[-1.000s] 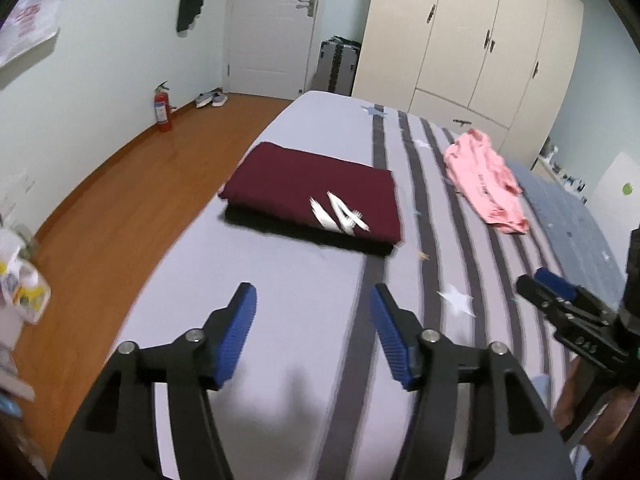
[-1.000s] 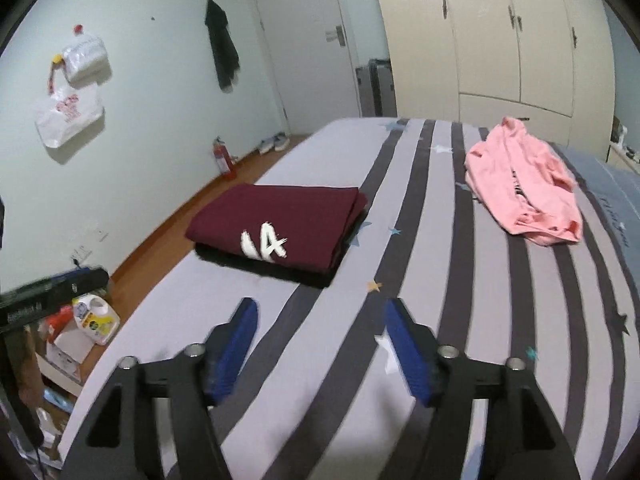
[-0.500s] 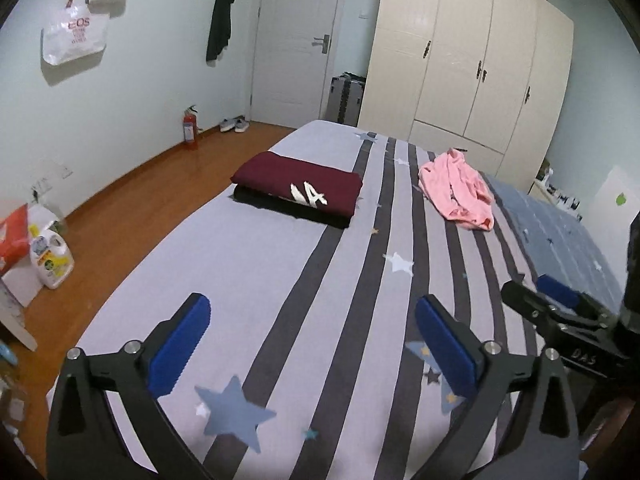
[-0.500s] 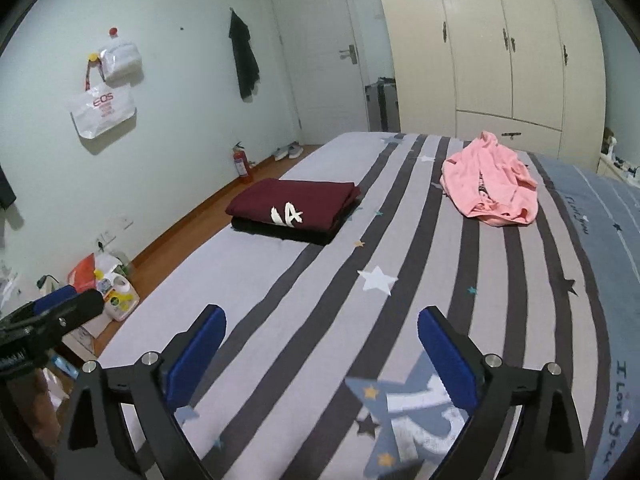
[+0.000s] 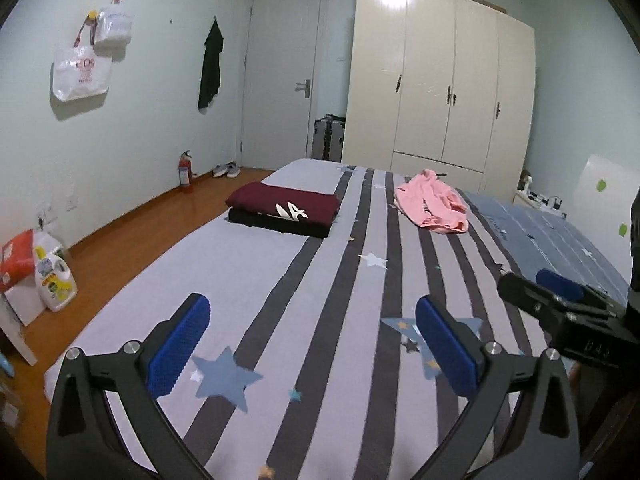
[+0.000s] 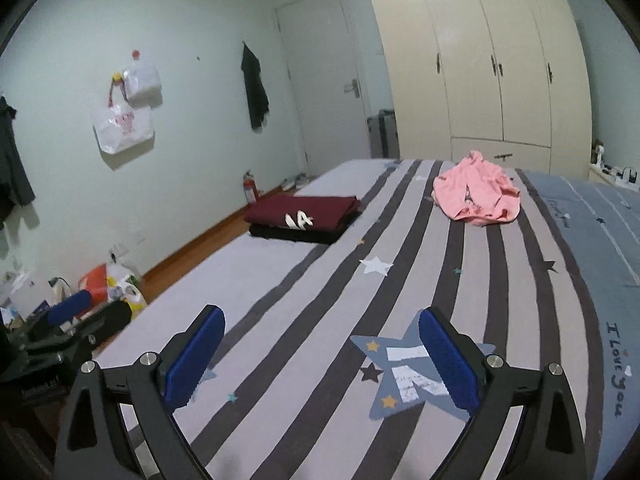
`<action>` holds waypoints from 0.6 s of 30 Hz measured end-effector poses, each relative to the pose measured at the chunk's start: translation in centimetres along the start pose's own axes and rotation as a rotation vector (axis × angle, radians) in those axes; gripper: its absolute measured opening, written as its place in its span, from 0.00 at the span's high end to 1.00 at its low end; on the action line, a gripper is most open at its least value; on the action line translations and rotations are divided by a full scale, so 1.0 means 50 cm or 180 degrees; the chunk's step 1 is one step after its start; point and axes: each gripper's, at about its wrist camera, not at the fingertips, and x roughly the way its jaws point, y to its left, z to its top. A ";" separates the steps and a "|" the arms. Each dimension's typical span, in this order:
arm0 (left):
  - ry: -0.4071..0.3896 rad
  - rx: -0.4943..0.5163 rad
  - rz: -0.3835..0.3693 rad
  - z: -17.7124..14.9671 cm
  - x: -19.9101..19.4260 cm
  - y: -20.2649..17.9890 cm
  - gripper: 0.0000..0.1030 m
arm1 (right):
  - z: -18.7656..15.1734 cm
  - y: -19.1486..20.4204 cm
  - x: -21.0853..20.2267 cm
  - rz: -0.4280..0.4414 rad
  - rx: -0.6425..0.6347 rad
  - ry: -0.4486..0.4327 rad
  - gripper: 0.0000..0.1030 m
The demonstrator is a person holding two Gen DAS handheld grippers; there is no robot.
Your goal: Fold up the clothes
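Two grippers in hand, both with jaws spread wide and empty: left gripper [image 5: 312, 344], right gripper [image 6: 320, 356], low in frame over the striped grey bedsheet [image 6: 280, 360]. Crumpled pink cotton garment [image 6: 478, 196] sits upper right, well apart from us; folded maroon shirt [image 6: 304, 216] at centre left. Risk we foresee: pinching the sheet along with the loose pink fabric, dragging both.

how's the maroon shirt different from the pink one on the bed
The maroon shirt is folded into a flat rectangle with a white print facing up; the pink garment lies crumpled and unfolded. The maroon shirt sits on top of a folded black garment near the bed's left edge; the pink garment lies alone on the striped bedsheet, further right. Both lie on the bed, away from both open tools.
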 end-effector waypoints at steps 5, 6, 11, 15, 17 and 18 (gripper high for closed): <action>-0.0100 -0.0097 -0.0037 0.022 -0.144 -0.018 0.01 | 0.007 0.030 -0.142 0.0073 0.0060 -0.0065 0.06; -0.0114 -0.0129 -0.0032 0.028 -0.174 -0.022 0.01 | 0.013 0.037 -0.172 0.0087 0.0049 -0.0077 0.06; -0.0142 -0.0151 -0.0024 0.044 -0.288 -0.047 0.01 | 0.033 0.071 -0.297 0.0163 -0.0027 -0.0135 0.06; -0.0173 -0.0116 -0.0024 0.043 -0.342 -0.071 0.01 | 0.033 0.094 -0.365 0.0192 -0.0165 -0.0130 0.06; -0.0190 -0.0082 0.0018 0.040 -0.357 -0.082 0.01 | 0.026 0.098 -0.388 0.0193 -0.0238 -0.0130 0.06; -0.0185 -0.0079 0.0037 0.039 -0.360 -0.082 0.01 | 0.022 0.097 -0.398 0.0215 -0.0266 -0.0142 0.06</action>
